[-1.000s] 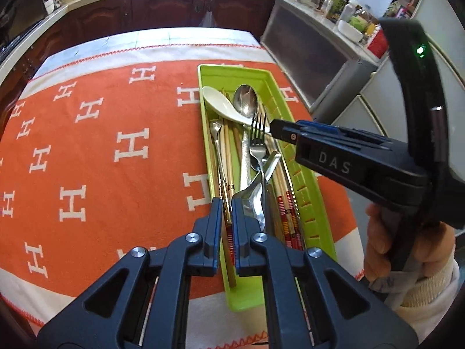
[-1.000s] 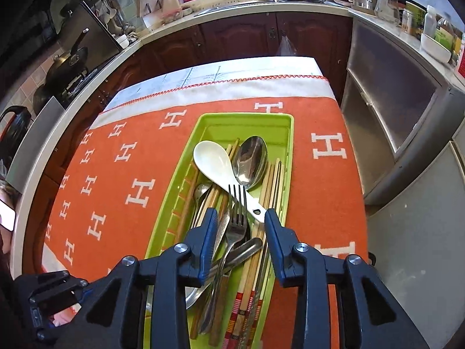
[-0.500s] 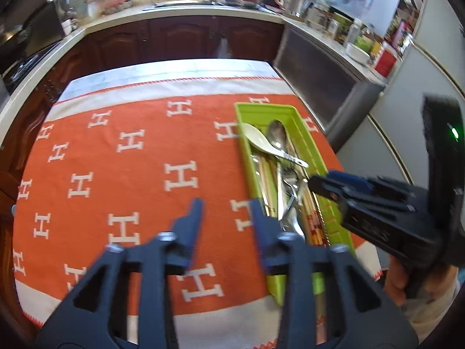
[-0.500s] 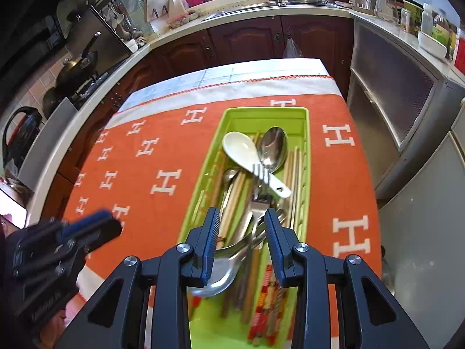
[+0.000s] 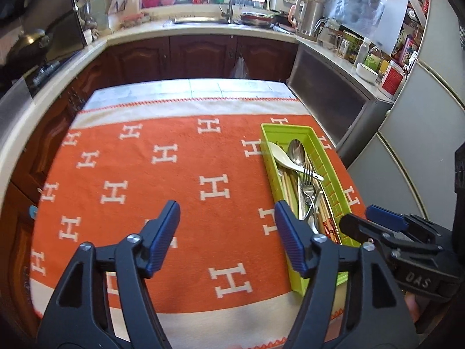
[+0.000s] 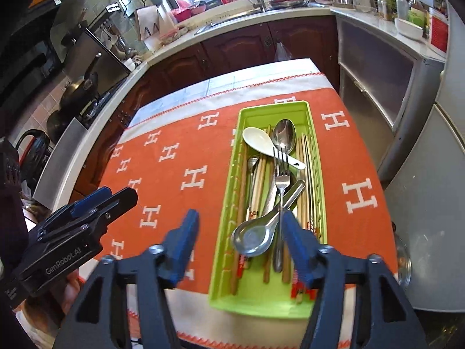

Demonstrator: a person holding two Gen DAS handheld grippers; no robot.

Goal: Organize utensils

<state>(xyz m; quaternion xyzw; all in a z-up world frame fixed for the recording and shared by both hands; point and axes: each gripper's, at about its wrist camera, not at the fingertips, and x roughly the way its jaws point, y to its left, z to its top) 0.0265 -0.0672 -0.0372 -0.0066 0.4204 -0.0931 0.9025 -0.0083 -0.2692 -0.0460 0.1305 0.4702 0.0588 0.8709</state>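
Right wrist view: right tool [image 6: 239, 238] jaws are opening, nothing gripped; the far fingertip hangs over the near end of the green tray [image 6: 229, 264]. Left tool [image 5: 226, 232] is also opening and empty above the orange cloth [image 5: 145, 192] on the surface, left of the tray. All utensils seem to be in the tray: metal ladle [image 6: 252, 235], fork [image 6: 281, 174], white spoon [image 6: 261, 141], steel spoon [image 6: 284, 132] and chopsticks [image 6: 303, 157] further back. Risk: the pile is loose and crossed, so a low tool pass could snag the fork or flip the ladle out. The tray sits near the surface's right edge, so a nudge could push it off.
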